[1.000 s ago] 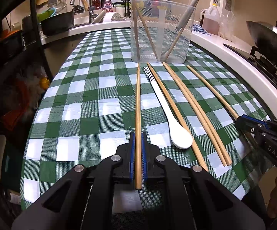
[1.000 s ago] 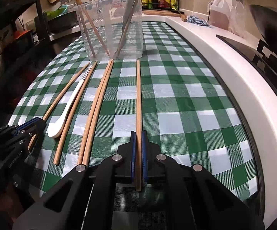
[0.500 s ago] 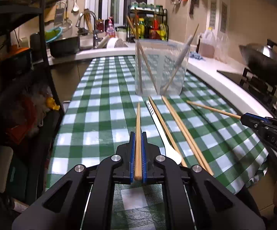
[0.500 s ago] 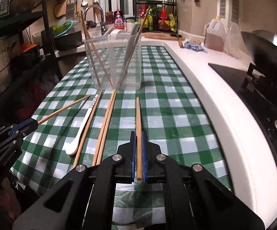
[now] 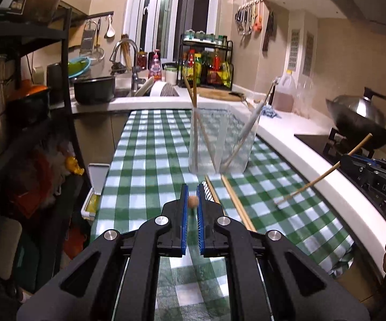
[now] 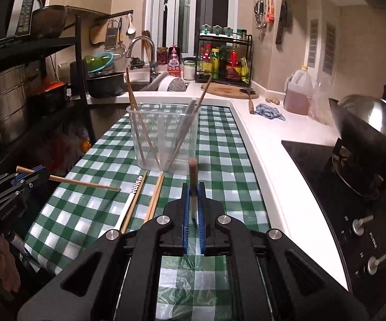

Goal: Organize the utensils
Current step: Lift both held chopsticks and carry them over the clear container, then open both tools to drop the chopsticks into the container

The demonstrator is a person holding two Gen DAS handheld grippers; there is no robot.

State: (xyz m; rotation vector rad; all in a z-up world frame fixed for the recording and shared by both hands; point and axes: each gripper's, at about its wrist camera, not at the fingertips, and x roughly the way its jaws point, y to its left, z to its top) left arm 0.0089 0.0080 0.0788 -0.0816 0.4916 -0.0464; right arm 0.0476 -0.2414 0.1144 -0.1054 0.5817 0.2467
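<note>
Left gripper (image 5: pixel 193 202) pinches one chopstick (image 5: pixel 193 202), seen end-on. Right gripper (image 6: pixel 193 200) pinches another chopstick (image 6: pixel 193 176), above the checkered tablecloth (image 6: pixel 219 165).

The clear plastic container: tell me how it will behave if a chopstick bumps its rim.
The clear plastic container looks thin-walled and probably light, so it may slide on the glossy checked tablecloth. It is tall, with the sticks inside leaning above its rim, so a sideways knock could tip it.

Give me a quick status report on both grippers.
Left gripper shut on a chopstick, airborne. Right gripper shut on another chopstick. Clear container ahead, path unobstructed.
</note>
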